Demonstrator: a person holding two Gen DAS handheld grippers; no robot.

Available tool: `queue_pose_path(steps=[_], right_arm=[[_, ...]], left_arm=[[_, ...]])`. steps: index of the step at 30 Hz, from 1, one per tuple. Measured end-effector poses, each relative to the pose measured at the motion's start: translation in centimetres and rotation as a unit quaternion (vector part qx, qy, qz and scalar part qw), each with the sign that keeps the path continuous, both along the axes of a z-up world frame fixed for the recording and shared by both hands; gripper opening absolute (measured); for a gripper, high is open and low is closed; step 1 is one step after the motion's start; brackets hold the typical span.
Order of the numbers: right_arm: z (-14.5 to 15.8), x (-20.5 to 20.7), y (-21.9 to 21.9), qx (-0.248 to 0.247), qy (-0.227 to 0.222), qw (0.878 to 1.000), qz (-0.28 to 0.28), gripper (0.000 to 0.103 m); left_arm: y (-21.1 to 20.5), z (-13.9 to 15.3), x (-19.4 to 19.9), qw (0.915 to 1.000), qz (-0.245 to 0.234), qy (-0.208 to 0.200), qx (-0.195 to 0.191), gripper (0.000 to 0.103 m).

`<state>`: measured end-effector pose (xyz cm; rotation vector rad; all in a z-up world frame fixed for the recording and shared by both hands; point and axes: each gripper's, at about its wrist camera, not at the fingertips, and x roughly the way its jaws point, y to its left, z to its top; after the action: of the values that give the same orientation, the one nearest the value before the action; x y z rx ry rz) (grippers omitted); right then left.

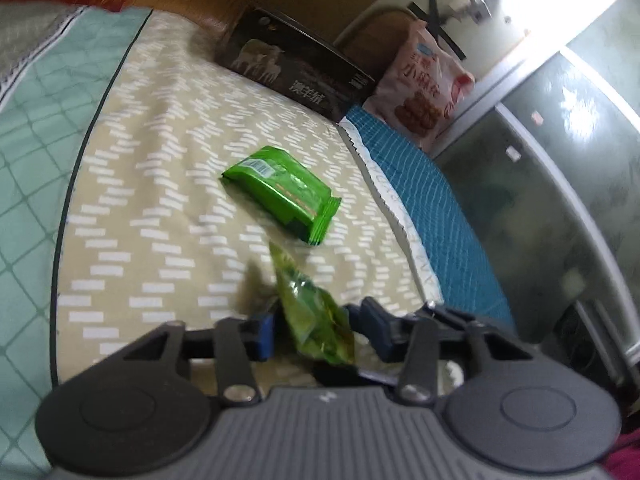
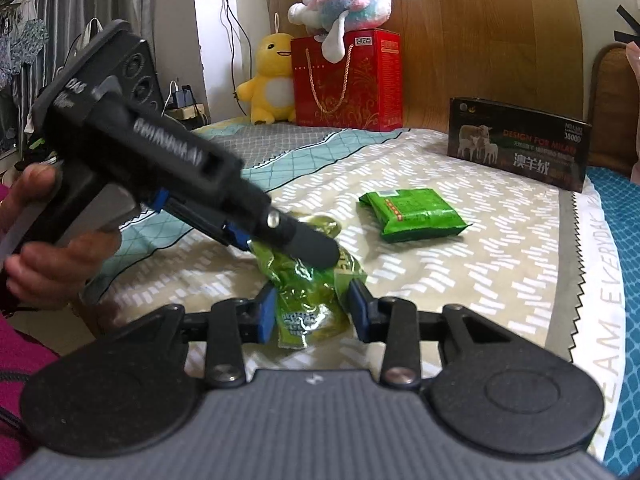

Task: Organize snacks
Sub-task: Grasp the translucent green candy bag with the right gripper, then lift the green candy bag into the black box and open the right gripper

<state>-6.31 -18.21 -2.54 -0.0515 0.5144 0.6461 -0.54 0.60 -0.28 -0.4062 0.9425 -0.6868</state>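
Lying between both tongs [image 2: 312, 312], crinkled green snack bag [image 2: 308, 280], pinched by right pair

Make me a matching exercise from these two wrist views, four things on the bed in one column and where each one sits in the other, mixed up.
Things
1. crinkled translucent green snack bag
2. flat bright green foil packet
3. black cardboard box with sheep picture
4. pastel plush toy

Places
A. on top of the red gift box
B. standing near the wooden headboard
C. lying alone on the beige patterned cover
D. between the right gripper's blue pads

Pairs: 1-D, 2-C, 3-B, 4-A
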Motion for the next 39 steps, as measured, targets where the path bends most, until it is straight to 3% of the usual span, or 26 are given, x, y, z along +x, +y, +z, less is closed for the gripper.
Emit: queue_pose_path(steps=[2, 4, 8, 9, 15, 22, 27, 31, 34, 37, 39], right_arm=[[0.0, 0.1, -0.2, 0.000, 0.007, 1.000, -0.013, 0.057], [0.1, 0.3, -0.5, 0.007, 0.013, 1.000, -0.016, 0.057], [0.5, 0.9, -1.3, 0.034, 0.040, 0.998, -0.018, 0.053], [0.9, 1.0, -1.7, 0.048, 0.042, 0.998, -0.018, 0.046], [3.4, 2.2, -2.7, 0.069, 0.004, 0.997, -0.033, 0.044], [7.0, 8.2, -4.2, 0.047, -0.097, 0.991, -0.084, 0.044], [8.7, 16.1, -5.7, 0.030, -0.121, 0.986, -0.113, 0.044], [8.3, 23.0, -6.4, 0.017, -0.105, 0.987, -0.123, 0.049], [7.0, 26.9, -5.9, 0.006, -0.090, 0.988, -0.126, 0.057], [5.8, 27.7, -5.1, -0.017, -0.089, 0.989, -0.114, 0.057], [5.8, 26.9, -5.4, -0.010, -0.096, 0.989, -0.115, 0.057]], left_arm=[[0.4, -0.2, 0.4, 0.9998, 0.004, 0.011, -0.013, 0.020], [1.4, -0.6, 1.2, 0.9971, 0.013, 0.041, -0.063, 0.018], [2.4, -0.4, 1.7, 0.9915, 0.009, 0.053, -0.119, 0.018], [2.3, -0.1, 1.8, 0.9915, 0.006, 0.049, -0.121, 0.018], [1.2, 2.7, 3.8, 0.9933, -0.011, 0.012, -0.115, 0.018], [-2.4, 9.2, 10.5, 0.9928, -0.034, -0.082, -0.080, 0.018], [-6.0, 11.8, 17.5, 0.9899, -0.033, -0.124, -0.060, 0.026], [-8.1, 11.5, 23.9, 0.9900, -0.012, -0.138, -0.025, 0.028], [-9.0, 9.9, 27.9, 0.9874, 0.031, -0.150, 0.040, 0.040], [-9.3, 7.7, 29.7, 0.9767, 0.085, -0.150, 0.128, 0.047], [-8.7, 6.8, 29.6, 0.9774, 0.088, -0.139, 0.133, 0.047]])
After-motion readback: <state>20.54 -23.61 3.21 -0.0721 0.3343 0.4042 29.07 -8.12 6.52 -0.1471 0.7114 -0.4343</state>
